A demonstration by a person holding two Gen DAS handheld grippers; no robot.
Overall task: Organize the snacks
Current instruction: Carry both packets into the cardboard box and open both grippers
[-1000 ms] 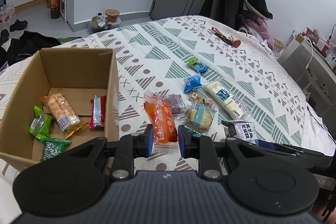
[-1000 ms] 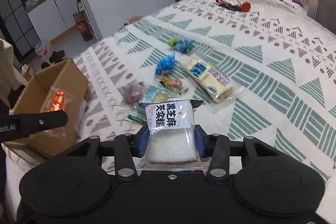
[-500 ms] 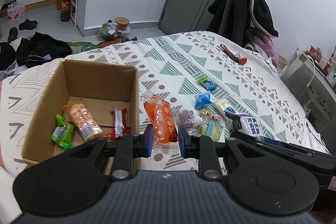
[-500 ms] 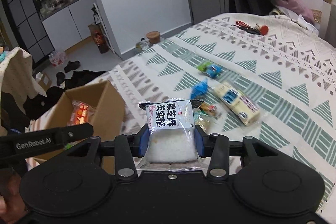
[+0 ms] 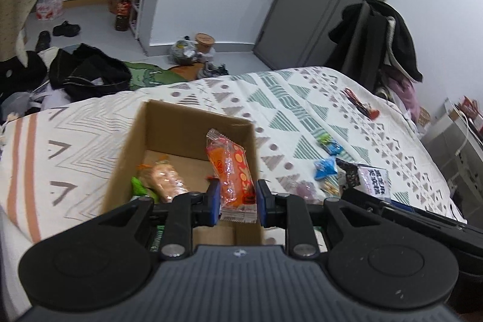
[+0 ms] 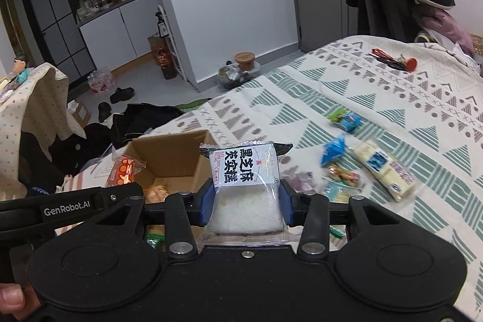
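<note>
Legible markings, two items. White rice-cake packet point(image 6: 246, 189), right wrist view: label band carries large black Chinese characters, reading 黑芝麻夹实糕 as best can be made out — beside them small vertical Latin print, too fine to read. Left gripper's black arm point(image 6: 71, 205), same view: white lettering "GenRobot.AI". The same packet point(image 5: 372, 180) in the left wrist view shows its characters blurred. Printing on the orange snack packet point(image 5: 232, 171) and the remaining wrappers — not legible.

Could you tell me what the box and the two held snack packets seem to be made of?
Box: brown corrugated cardboard, matte, with raw cut edges.
Orange packet: glossy plastic film, with a crimped end.
White packet: clear shiny plastic wrap with a printed label.
</note>
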